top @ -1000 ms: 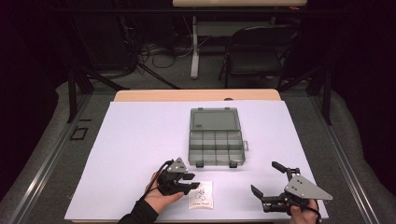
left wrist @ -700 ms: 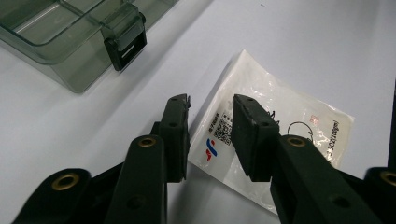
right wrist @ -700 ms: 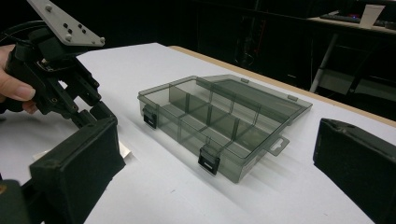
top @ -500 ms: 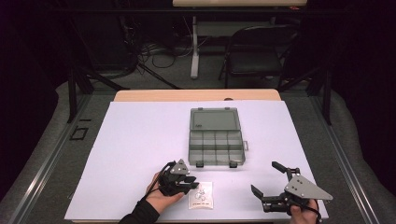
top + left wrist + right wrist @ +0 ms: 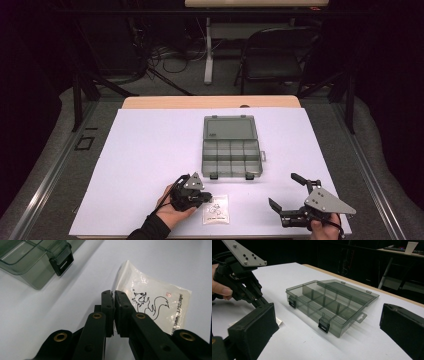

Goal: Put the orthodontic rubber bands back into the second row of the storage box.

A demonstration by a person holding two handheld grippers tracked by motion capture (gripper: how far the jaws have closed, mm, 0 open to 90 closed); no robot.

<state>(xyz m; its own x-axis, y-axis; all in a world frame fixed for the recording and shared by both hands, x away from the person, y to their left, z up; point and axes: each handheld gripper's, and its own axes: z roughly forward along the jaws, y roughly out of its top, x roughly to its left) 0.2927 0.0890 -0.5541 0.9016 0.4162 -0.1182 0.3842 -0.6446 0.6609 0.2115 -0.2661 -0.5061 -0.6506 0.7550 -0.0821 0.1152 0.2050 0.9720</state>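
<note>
The left tongs (image 5: 113,293) have just been closing, and in the left gripper view their two black jaws now stand pressed together on the near left edge of the small clear bag (image 5: 152,305). The bag is a flat plastic packet printed with a fox drawing and some small lettering. A second ago, in the high view, the jaws stood visibly apart over that same spot; now they are clenched on the bag's edge. Neither hand has shifted its place on the counter (image 5: 150,150) meanwhile. By the look of it, the grasp is made and the bag is ready to be lifted, probably toward the open compartment box (image 5: 231,145).

The bag lies flat on the white counter near the front edge, just right of the left tongs (image 5: 205,197) and a little nearer than the box's front latches. Most of it spreads away to the right of the jaws; only a thin strip of its edge sits between them, so the hold may be slight.

The right tongs (image 5: 285,197) rest at the near right of the counter, well apart from the bag, their jaws spread wide and holding nothing. From the right gripper view they face the box (image 5: 329,307), whose lid lies folded back and whose compartments look empty.
</note>
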